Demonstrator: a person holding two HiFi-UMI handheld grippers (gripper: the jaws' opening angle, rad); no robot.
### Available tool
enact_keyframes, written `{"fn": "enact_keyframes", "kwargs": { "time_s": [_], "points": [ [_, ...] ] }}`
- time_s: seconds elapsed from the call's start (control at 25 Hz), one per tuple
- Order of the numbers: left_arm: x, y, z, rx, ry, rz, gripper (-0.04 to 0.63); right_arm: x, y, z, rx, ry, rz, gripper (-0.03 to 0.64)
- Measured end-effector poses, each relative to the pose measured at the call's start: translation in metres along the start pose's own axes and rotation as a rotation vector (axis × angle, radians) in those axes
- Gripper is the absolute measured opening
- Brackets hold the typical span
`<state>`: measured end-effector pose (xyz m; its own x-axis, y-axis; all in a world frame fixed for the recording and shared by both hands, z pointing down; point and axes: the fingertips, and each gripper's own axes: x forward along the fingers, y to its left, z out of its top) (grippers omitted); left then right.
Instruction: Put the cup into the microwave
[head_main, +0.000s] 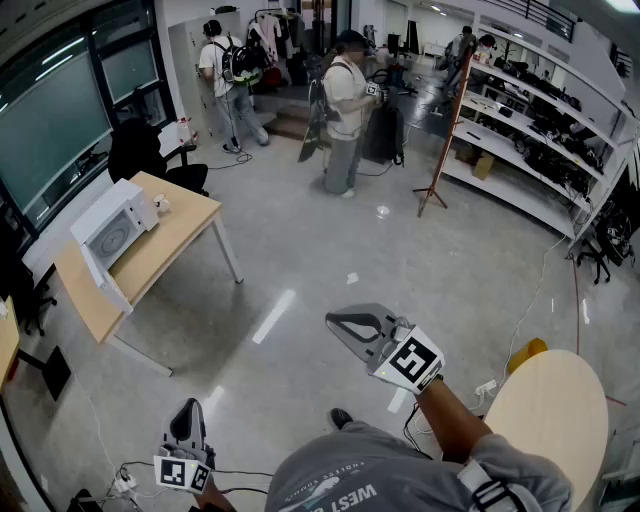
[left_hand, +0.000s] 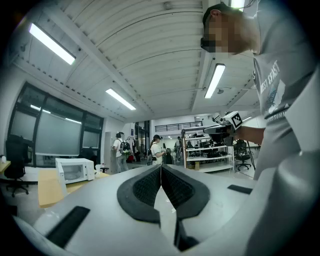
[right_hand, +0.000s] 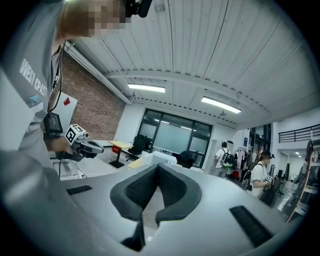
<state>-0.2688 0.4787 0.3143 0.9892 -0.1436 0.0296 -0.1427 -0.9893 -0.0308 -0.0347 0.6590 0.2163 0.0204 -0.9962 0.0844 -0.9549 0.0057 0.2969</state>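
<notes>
A white microwave (head_main: 112, 232) stands on a light wooden table (head_main: 180, 235) at the left of the head view, far from me. A small white cup (head_main: 160, 204) sits beside it on the tabletop. My right gripper (head_main: 337, 323) is held out level over the floor, shut and with nothing in it. My left gripper (head_main: 187, 410) hangs low at the bottom left, also shut and holding nothing. In the left gripper view the jaws (left_hand: 161, 168) meet, with the microwave (left_hand: 75, 170) and cup (left_hand: 98, 168) far beyond. The right gripper view shows its jaws (right_hand: 158, 167) shut, the microwave (right_hand: 161, 158) just past them.
Two people (head_main: 345, 105) stand at the far side of the room, near a clothes rack. Long shelves (head_main: 540, 130) line the right wall. A black office chair (head_main: 140, 150) sits behind the table. A round wooden tabletop (head_main: 555, 420) is at my right. Cables and a power strip (head_main: 125, 482) lie on the floor.
</notes>
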Motion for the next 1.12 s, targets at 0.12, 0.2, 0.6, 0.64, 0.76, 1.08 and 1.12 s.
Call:
{"fn": "enact_keyframes", "kwargs": {
  "time_s": [0.12, 0.2, 0.6, 0.64, 0.76, 1.08, 1.12],
  "points": [
    [0.005, 0.000, 0.002, -0.002, -0.003, -0.006, 0.021, 0.000, -0.004, 0.002, -0.004, 0.003, -0.003, 0.018],
    [0.008, -0.002, 0.002, -0.001, -0.006, -0.009, 0.021, -0.001, -0.007, 0.001, -0.006, 0.005, -0.004, 0.018],
    [0.042, -0.003, 0.000, 0.008, 0.000, 0.016, 0.021, 0.006, -0.044, -0.013, 0.007, -0.028, 0.010, 0.018],
    [0.048, -0.004, 0.000, 0.009, 0.002, 0.016, 0.021, 0.007, -0.050, -0.016, 0.017, -0.032, 0.013, 0.018],
    [0.070, -0.010, -0.001, 0.009, 0.013, 0.022, 0.021, 0.005, -0.071, -0.025, 0.043, -0.053, 0.028, 0.020],
    [0.127, -0.052, 0.025, 0.041, 0.032, 0.036, 0.021, -0.033, -0.143, -0.042, 0.121, -0.080, 0.029, 0.020],
    [0.133, -0.058, 0.030, 0.050, 0.034, 0.037, 0.021, -0.038, -0.151, -0.046, 0.116, -0.076, 0.032, 0.020]
  ]
}}
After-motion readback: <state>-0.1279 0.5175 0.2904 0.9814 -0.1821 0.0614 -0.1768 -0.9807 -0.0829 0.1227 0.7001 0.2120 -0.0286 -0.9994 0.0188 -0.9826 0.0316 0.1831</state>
